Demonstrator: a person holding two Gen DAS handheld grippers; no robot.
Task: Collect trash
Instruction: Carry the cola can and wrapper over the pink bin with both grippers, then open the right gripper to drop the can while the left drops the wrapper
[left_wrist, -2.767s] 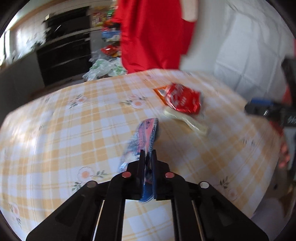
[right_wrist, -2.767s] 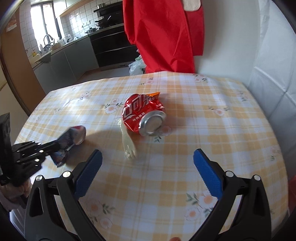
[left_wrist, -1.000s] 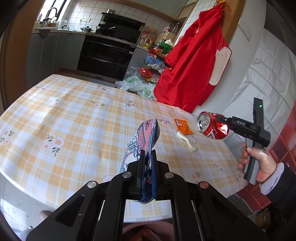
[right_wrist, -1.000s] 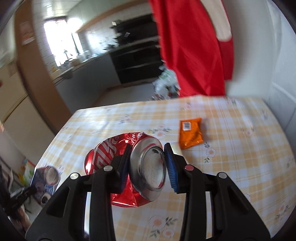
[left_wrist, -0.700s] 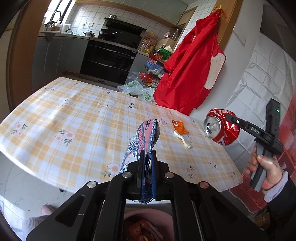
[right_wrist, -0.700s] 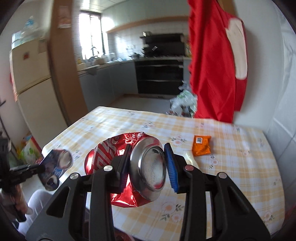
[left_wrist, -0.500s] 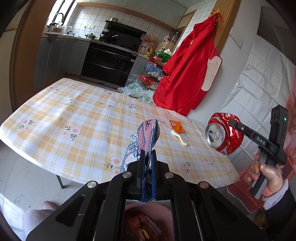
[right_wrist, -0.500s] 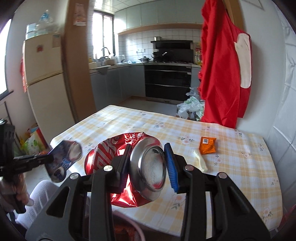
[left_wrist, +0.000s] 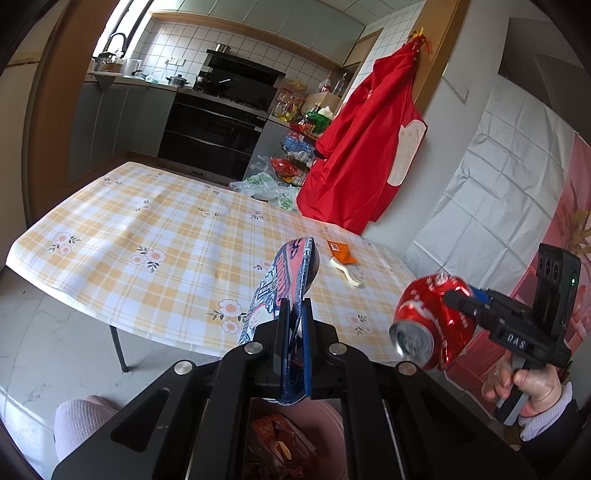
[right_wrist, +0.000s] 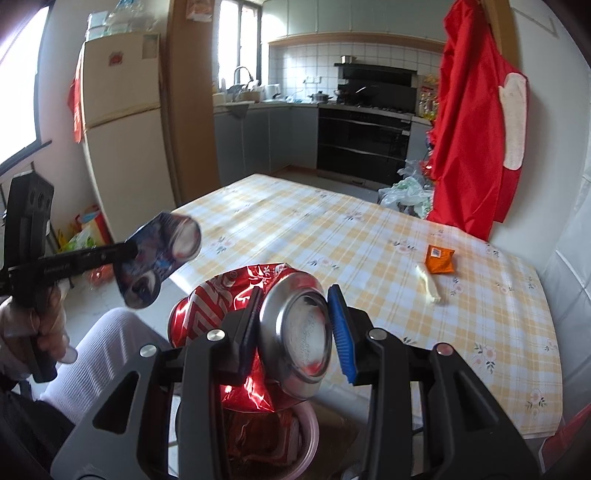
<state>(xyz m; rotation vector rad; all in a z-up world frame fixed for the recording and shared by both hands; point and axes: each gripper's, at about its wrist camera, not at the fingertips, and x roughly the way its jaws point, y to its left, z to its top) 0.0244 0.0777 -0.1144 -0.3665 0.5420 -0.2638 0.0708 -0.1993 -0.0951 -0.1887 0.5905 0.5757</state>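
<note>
A: Which items do the fingers hold?

B: The left gripper (left_wrist: 294, 314) has its fingers pressed nearly together, pinching a flattened blue can (left_wrist: 284, 284) edge-on. The right gripper (right_wrist: 293, 328) has its fingers part-spread, clamped on the base end of a crushed red can (right_wrist: 258, 314). Both cans are in the air, off the worktop (left_wrist: 155, 236).

A: How will such cans handle?

B: By judgement: light, thin metal, already dented and easily deformed further. The flattened one offers a narrow, stiff edge, well suited to a pinch. The red one is rounder and glossy, so it may slip; the rigid base rim is the sounder place to grip.

A: What lies below and beyond?

B: A pink bin (right_wrist: 310, 432) with wrappers inside stands directly beneath both grippers. On the worktop's far side remain an orange packet (right_wrist: 439, 260) and a pale wrapper (right_wrist: 428, 282), just beside each other. A red apron (left_wrist: 365, 155) hangs behind.

A: The step in hand?

B: Probably release over the bin; neither can is dropped yet.
</note>
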